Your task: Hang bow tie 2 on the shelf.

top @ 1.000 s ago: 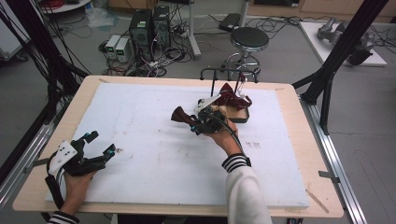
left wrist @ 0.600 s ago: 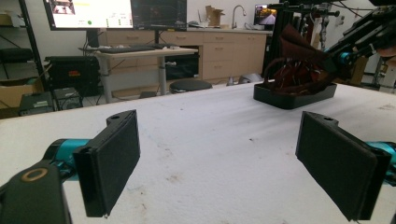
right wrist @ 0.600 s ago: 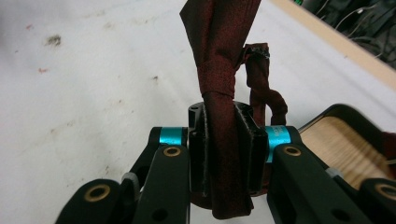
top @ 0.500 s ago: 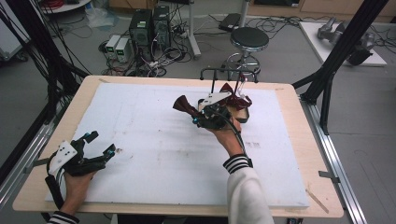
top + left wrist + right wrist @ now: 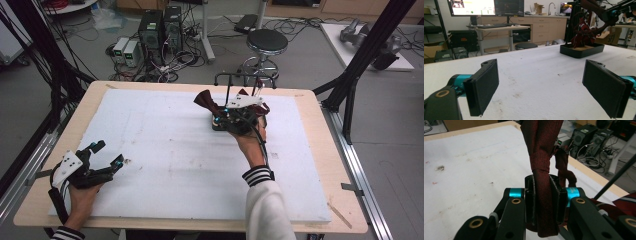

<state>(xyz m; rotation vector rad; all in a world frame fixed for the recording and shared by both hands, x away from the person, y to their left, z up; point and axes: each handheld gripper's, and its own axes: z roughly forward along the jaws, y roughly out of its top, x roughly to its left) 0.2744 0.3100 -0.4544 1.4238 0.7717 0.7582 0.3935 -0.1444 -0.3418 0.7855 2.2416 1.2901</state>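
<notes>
A: Right gripper point(image 5: 220, 111)?
B: Jaws clamped on the dark red necktie point(image 5: 541, 157), now carried farther toward 1 o'clock, beside the black tray point(image 5: 582, 50).
A: Left gripper point(image 5: 102, 157)?
B: Unmoved at 7 o'clock on the table point(image 5: 165, 145), jaws wide.

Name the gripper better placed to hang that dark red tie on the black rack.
Right. The right gripper is shut on the tie beside the rack; the left gripper lies open at the table's near left corner.
</notes>
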